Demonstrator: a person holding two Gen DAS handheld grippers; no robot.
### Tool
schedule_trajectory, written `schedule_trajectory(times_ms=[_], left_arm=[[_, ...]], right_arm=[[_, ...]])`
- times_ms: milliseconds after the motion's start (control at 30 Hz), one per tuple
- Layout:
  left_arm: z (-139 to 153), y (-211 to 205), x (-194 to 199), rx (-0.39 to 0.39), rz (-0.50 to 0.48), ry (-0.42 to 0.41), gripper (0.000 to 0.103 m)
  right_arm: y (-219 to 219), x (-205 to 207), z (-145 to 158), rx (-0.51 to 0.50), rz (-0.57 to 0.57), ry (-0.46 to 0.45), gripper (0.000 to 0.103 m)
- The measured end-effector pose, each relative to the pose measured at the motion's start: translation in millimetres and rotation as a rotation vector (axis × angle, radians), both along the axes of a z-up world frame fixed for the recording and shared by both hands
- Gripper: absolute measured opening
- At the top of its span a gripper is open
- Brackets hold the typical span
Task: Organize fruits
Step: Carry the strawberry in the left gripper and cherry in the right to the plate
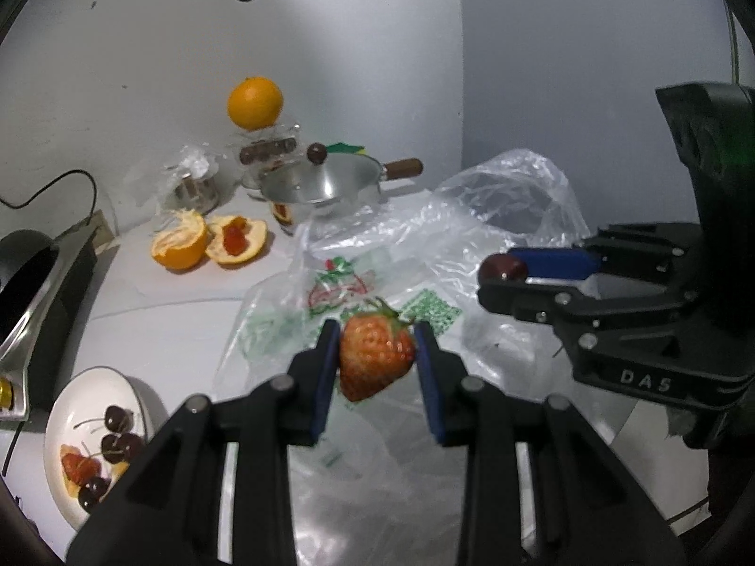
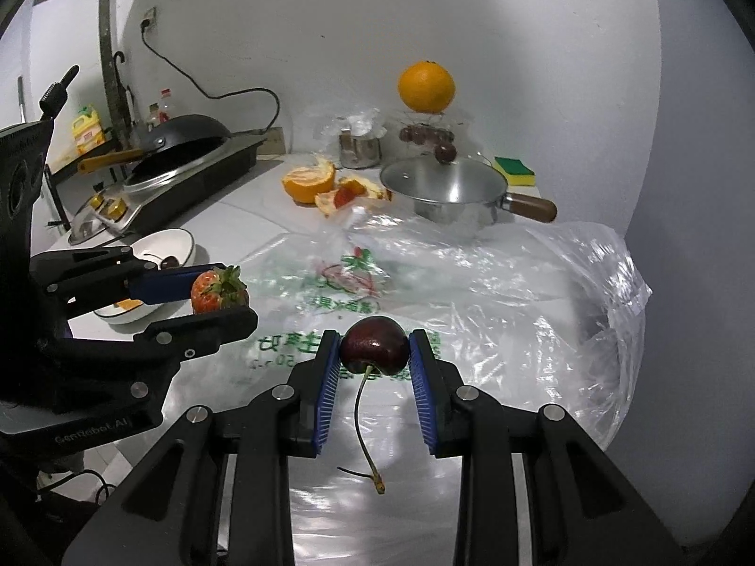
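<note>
Left gripper (image 1: 377, 353) clamped on a strawberry (image 1: 375, 358), leafy cap pointing away from the camera, berry held above the plastic bag (image 1: 495, 217) spread over the table (image 1: 155, 302). Right gripper (image 2: 374, 351) clamped on a dark cherry (image 2: 374, 348), stem trailing back between the fingers, also above the bag. White plate (image 1: 89, 391) with cherries near the table's left edge. Whole orange (image 1: 255, 103) raised at the back, by the wall.

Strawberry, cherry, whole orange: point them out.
strawberry (image 1: 375, 358), left wrist view, middle of the red flesh between the pads.
cherry (image 2: 374, 344), right wrist view, middle of the dark skin.
whole orange (image 2: 426, 87), right wrist view, centre of the peel.
</note>
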State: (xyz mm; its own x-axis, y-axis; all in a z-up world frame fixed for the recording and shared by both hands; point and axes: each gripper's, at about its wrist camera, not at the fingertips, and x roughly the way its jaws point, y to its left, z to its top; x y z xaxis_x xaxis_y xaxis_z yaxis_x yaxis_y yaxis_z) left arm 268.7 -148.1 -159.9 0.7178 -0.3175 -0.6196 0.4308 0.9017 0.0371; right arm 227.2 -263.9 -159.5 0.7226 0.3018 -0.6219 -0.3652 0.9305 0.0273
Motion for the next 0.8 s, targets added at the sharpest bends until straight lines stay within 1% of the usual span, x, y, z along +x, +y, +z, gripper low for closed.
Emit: schedule_trajectory(times_ms=[400, 800], left_arm=[[13, 43, -23, -0.037, 0.049, -0.034, 0.032], [17, 104, -38, -0.068, 0.114, -0.059, 0.032]], right_arm=[[40, -12, 16, -0.028, 0.036, -0.033, 0.031], [93, -17, 24, -0.059, 0.086, -0.053, 0.031]])
